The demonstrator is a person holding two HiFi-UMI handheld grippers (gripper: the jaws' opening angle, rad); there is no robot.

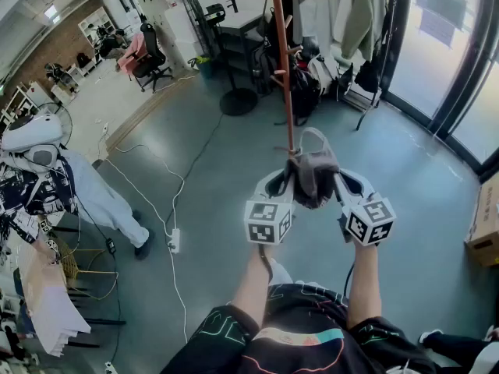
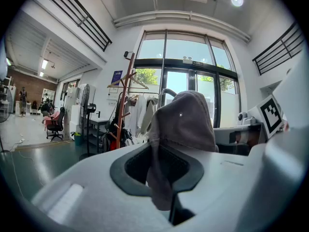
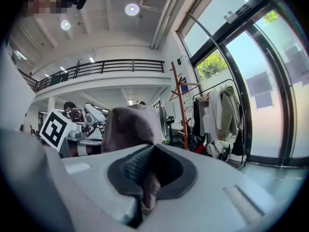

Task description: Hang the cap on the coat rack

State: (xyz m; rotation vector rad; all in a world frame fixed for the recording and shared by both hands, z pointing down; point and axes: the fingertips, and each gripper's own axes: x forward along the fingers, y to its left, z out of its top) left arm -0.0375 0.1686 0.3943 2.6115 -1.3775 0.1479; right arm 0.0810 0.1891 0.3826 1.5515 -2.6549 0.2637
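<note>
— Where are we with the cap (image 1: 313,179)?
— We hold it up in front of us between both grippers. The jaws of the left gripper (image 1: 285,179) pinch one edge of its fabric, and the jaws of the right gripper (image 1: 338,181) pinch the other.
— And the coat rack (image 1: 284,68)?
— It stands ahead of us, well apart from the cap. So we judge the pickup done; carrying the cap over and hanging it are the 2 steps left
</note>
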